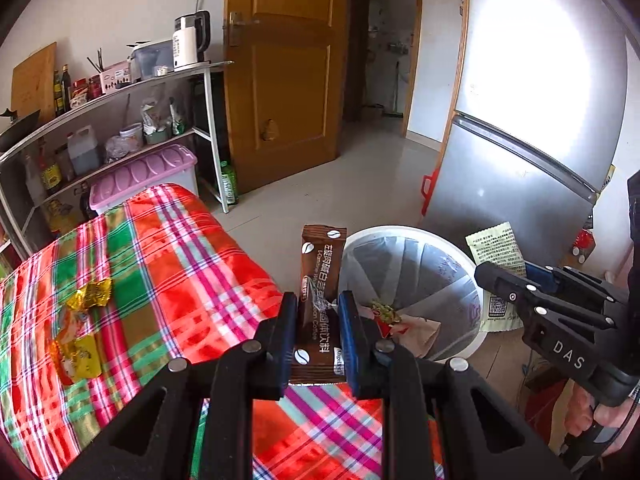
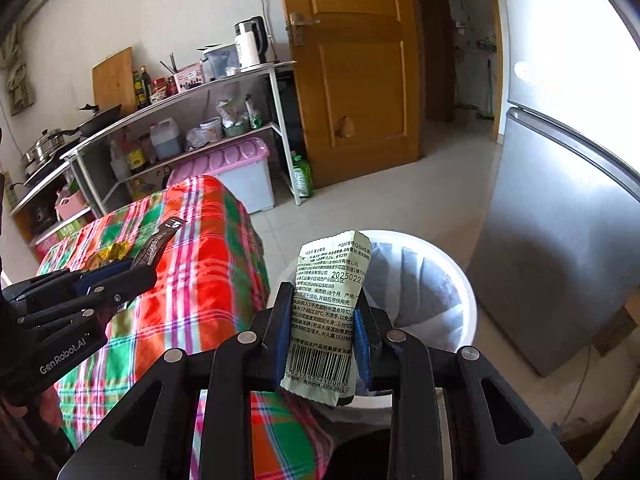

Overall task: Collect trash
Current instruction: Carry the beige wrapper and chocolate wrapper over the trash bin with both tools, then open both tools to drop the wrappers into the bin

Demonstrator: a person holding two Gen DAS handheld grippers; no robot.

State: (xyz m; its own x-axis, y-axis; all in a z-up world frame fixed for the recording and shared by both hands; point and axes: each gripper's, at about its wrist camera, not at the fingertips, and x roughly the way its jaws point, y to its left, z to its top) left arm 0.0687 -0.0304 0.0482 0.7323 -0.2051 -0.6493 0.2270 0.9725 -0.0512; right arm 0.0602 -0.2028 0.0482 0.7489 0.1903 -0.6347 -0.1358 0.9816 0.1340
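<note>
My left gripper is shut on a brown coffee sachet, held upright over the edge of the plaid-covered table, beside the white trash bin. My right gripper is shut on a pale green printed packet, held upright over the bin's near rim. The bin is lined with a bag and holds several wrappers. Two gold wrappers lie on the cloth at the left. The right gripper also shows in the left wrist view, and the left gripper shows in the right wrist view.
A silver fridge stands right behind the bin. A metal shelf rack with bottles, a kettle and a pink-lidded box stands behind the table. A wooden door stands open onto tiled floor.
</note>
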